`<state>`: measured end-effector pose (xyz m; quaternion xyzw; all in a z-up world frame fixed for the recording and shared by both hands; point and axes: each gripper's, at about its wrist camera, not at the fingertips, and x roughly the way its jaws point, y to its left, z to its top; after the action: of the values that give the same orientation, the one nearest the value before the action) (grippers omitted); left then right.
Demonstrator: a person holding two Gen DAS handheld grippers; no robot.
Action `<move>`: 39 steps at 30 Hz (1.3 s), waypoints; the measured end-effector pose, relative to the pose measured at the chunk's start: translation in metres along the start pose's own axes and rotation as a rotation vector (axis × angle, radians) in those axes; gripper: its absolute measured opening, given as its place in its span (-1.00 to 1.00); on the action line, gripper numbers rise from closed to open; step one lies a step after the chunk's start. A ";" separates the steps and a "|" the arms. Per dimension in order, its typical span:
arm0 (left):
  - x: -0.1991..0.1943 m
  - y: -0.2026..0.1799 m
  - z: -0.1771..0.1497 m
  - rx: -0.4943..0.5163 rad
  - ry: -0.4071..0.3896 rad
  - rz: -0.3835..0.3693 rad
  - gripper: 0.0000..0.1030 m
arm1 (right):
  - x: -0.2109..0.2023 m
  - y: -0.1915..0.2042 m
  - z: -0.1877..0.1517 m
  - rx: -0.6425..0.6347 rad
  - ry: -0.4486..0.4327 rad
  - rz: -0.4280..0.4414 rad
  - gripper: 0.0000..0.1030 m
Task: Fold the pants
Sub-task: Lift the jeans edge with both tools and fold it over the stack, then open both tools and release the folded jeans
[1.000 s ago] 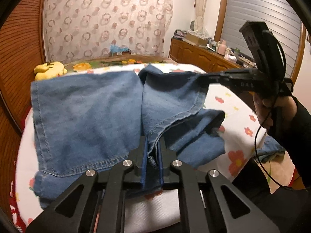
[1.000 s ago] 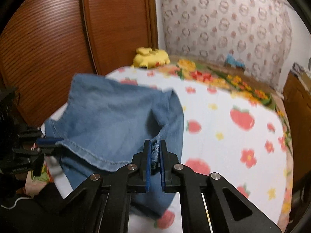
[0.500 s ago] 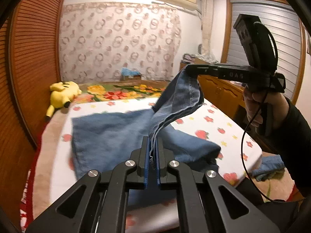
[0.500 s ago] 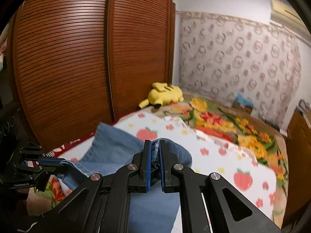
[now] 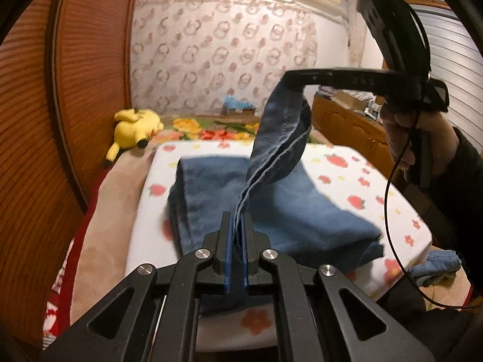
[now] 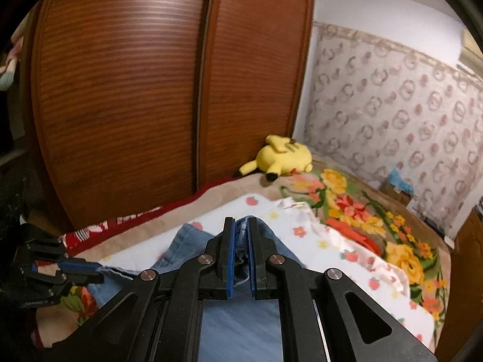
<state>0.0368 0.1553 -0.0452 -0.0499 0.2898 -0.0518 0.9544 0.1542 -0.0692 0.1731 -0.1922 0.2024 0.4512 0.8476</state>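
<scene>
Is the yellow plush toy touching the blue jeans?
Apart. In the left wrist view, the yellow plush toy lies at the bed's far corner by the wardrobe, and bare strawberry sheet shows between it and the jeans.

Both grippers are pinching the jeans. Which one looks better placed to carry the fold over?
Probably the right gripper: it holds its denim edge high above the bed, while the left gripper grips low near the jeans.

Black angular tools (image 5: 237, 241) with blue pads (image 6: 230, 259), silver screws, a thin black cable, dark sleeve (image 5: 462, 181)
</scene>
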 end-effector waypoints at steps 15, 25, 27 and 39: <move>0.023 0.025 -0.039 -0.067 0.091 0.014 -0.88 | 0.085 0.005 0.017 0.039 0.132 0.076 -0.74; 0.024 0.021 -0.027 -0.047 0.072 0.052 -0.08 | 0.051 -0.003 0.006 0.081 0.088 0.068 -0.29; 0.027 0.020 -0.027 -0.040 0.078 0.050 -0.03 | 0.038 -0.005 0.000 0.085 0.078 0.056 -0.29; 0.042 -0.002 -0.018 -0.021 0.078 0.026 -0.02 | -0.052 -0.022 -0.042 0.156 0.007 -0.050 -0.29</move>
<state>0.0615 0.1472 -0.0828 -0.0539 0.3281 -0.0382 0.9423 0.1392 -0.1378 0.1681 -0.1324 0.2352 0.4122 0.8702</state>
